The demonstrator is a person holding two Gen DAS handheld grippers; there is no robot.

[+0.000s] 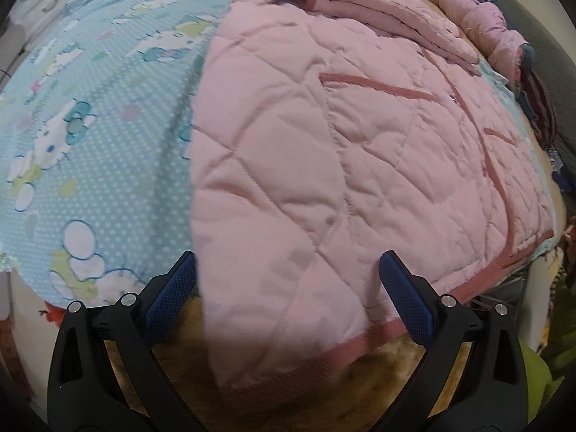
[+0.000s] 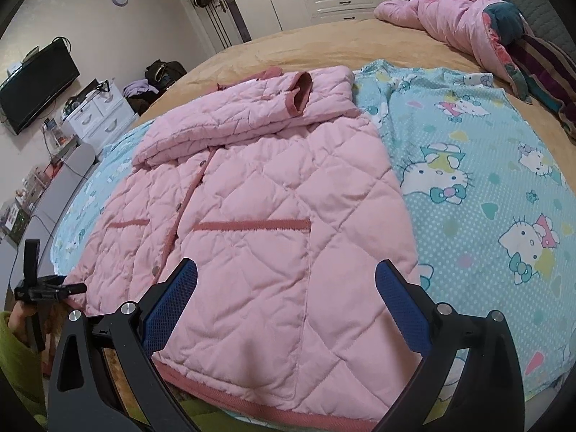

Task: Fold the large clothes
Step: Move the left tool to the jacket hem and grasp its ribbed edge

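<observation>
Both the left hand-held gripper [image 1: 288, 280] and right hand-held gripper [image 2: 286, 280] gape wide at the hem, six o'clock on the pink quilted padded jacket [image 2: 252, 216] spread over the turquoise cartoon-print blanket [image 2: 486, 198], so a shallow pinch could snag blanket too

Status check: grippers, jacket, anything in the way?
Left gripper open, right gripper open, both at the hem. Pink quilted jacket flat on blue cartoon sheet, sleeves folded across the top. Nothing in the way.
</observation>
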